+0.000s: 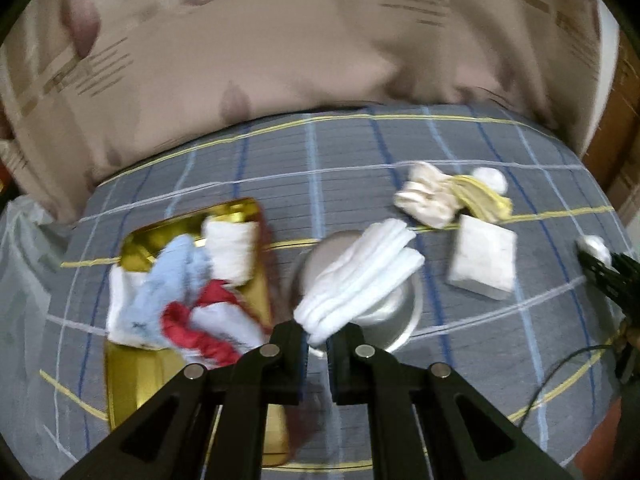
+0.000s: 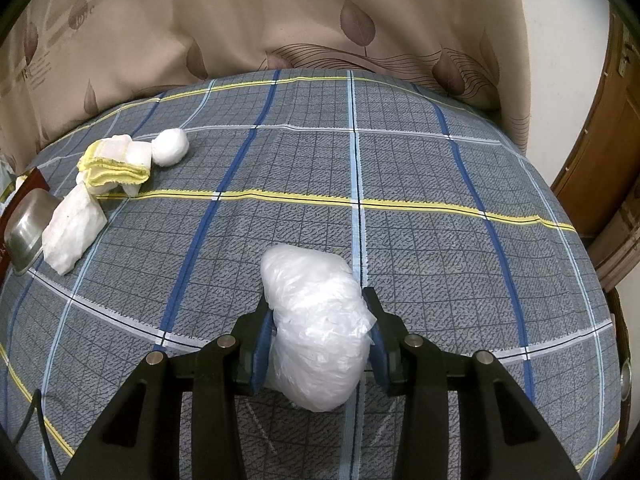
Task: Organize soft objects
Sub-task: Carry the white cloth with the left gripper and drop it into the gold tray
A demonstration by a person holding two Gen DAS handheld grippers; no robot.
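Note:
My left gripper (image 1: pixel 317 344) is shut on a folded white cloth (image 1: pixel 360 276) and holds it above a steel bowl (image 1: pixel 400 312). A gold tray (image 1: pixel 136 364) to the left holds blue, white and red soft items (image 1: pixel 180 292). My right gripper (image 2: pixel 316 344) is shut on a white plastic-wrapped bundle (image 2: pixel 316 328) over the plaid bedspread. A yellow-edged folded cloth (image 2: pixel 116 164), a white ball (image 2: pixel 171 146) and a white packet (image 2: pixel 72 232) lie at the far left in the right wrist view.
The plaid bedspread (image 2: pixel 400 168) covers the whole surface. A beige curtain (image 2: pixel 280 16) hangs behind it. A wooden door (image 2: pixel 604 152) stands at the right. The steel bowl (image 2: pixel 24 232) sits at the left edge of the right wrist view. A cream cloth (image 1: pixel 428 200) lies beside the yellow one.

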